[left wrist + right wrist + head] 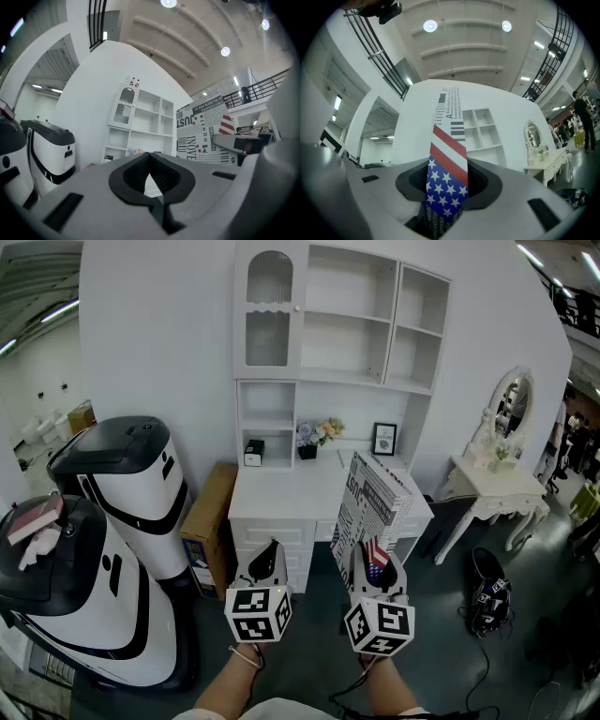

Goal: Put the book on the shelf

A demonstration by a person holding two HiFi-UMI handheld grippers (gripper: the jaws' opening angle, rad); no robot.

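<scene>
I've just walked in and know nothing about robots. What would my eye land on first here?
First, the big book printed like a newspaper, with a stars-and-stripes patch, held upright in the right gripper in the middle of the head view. Behind it a tall white shelf unit stands over a white desk. At the left loom two bulky white-and-black machines.

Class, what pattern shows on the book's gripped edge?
Stars and stripes on the book; best in the right gripper view.
</scene>
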